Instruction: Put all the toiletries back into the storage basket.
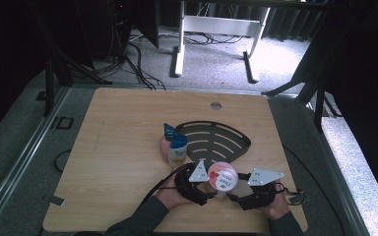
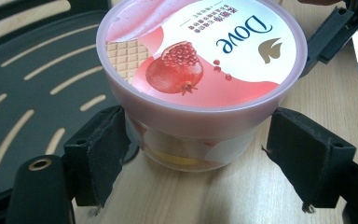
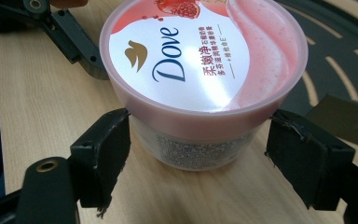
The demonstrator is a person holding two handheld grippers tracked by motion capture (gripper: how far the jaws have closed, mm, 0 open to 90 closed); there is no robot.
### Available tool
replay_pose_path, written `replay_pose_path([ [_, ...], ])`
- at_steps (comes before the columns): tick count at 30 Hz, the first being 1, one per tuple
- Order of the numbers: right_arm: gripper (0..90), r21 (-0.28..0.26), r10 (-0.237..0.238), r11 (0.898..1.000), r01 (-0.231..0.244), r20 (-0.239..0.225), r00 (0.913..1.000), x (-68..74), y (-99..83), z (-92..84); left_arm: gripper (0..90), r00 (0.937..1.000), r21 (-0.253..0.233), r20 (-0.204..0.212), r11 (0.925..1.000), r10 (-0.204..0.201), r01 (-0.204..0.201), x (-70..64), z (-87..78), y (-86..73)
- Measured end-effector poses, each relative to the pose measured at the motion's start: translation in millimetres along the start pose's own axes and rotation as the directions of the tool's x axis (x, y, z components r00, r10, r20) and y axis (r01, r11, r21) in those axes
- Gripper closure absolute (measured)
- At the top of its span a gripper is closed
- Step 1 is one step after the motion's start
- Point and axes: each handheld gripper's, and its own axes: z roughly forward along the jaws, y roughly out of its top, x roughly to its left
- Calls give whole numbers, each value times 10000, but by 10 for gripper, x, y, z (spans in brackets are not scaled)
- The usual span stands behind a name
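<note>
A Dove jar [image 1: 221, 177] with a pink lid and a pomegranate picture stands upright on the wooden table [image 1: 123, 147], near the front edge. My left gripper [image 1: 207, 189] faces it from the left and my right gripper [image 1: 235, 194] from the right. In the left gripper view the jar [image 2: 200, 51] sits between the tips of my open left gripper [image 2: 198, 140], its body apart from the pads. In the right gripper view my right gripper [image 3: 200, 144] also stands open, straddling the near side of the jar [image 3: 200, 56]. Each gripper view shows a finger of the other gripper behind the jar.
A black fan-shaped slotted rack [image 1: 211, 132] lies flat just behind the jar. At the rack's left edge stand a white bottle with a blue cap [image 1: 177, 147], a second blue cap [image 1: 169, 130] and a pink item [image 1: 164, 145]. A round cable hole [image 1: 216, 105] sits near the table's far edge.
</note>
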Motion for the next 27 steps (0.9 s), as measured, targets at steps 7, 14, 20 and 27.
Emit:
replay_pose_path([
  [7,215,-1,-220,9998,220,205,9995,-52,70,-73,205,10000,-134,-77,9999,3,-4,32,1,90],
  [14,215,-24,-334,9994,335,302,9990,-114,134,-119,205,9999,-187,-160,9998,22,-25,81,-10,173],
  [20,215,-239,-298,9992,306,330,9990,-174,169,-152,205,9997,-187,-225,9998,44,-48,122,-23,255],
  [27,215,-179,-505,9985,514,464,9976,-227,244,-192,204,9998,-154,-195,9998,-97,94,178,-22,321],
])
